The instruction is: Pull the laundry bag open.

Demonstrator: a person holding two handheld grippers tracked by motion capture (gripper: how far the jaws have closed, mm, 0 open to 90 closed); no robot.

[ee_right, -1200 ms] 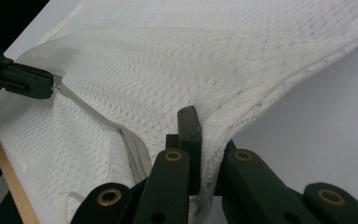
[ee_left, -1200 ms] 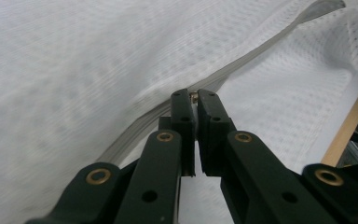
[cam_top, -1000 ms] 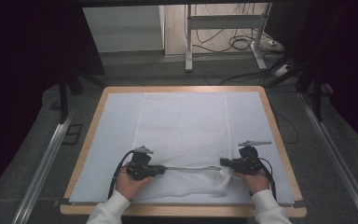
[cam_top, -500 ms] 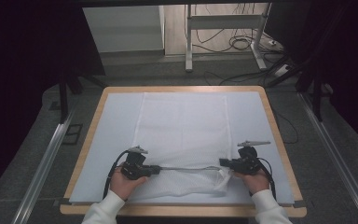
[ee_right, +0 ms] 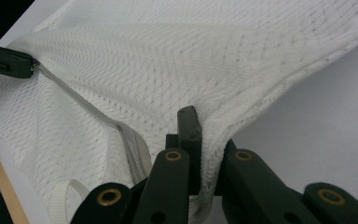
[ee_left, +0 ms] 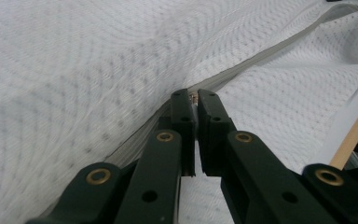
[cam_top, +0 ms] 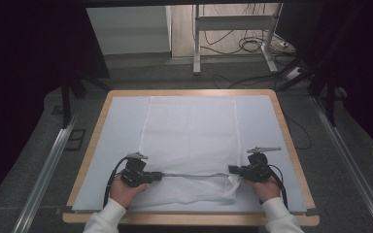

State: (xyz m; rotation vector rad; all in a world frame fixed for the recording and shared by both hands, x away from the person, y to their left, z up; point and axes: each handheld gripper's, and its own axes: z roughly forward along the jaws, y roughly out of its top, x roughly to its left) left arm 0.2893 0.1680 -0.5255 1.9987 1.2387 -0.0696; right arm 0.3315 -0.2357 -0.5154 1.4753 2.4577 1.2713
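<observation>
On the pale table (cam_top: 121, 121), a white mesh bag (cam_top: 189, 136) has its zipper (cam_top: 194, 174) running 9-to-3 between left gripper (cam_top: 159, 176), pinching the pull, and right gripper (cam_top: 233, 170), clamping fabric.

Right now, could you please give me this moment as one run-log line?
left tool: shut on zipper pull | right tool: shut on mesh bag corner | zipper: taut between tools | table: bag lies flat beyond
</observation>
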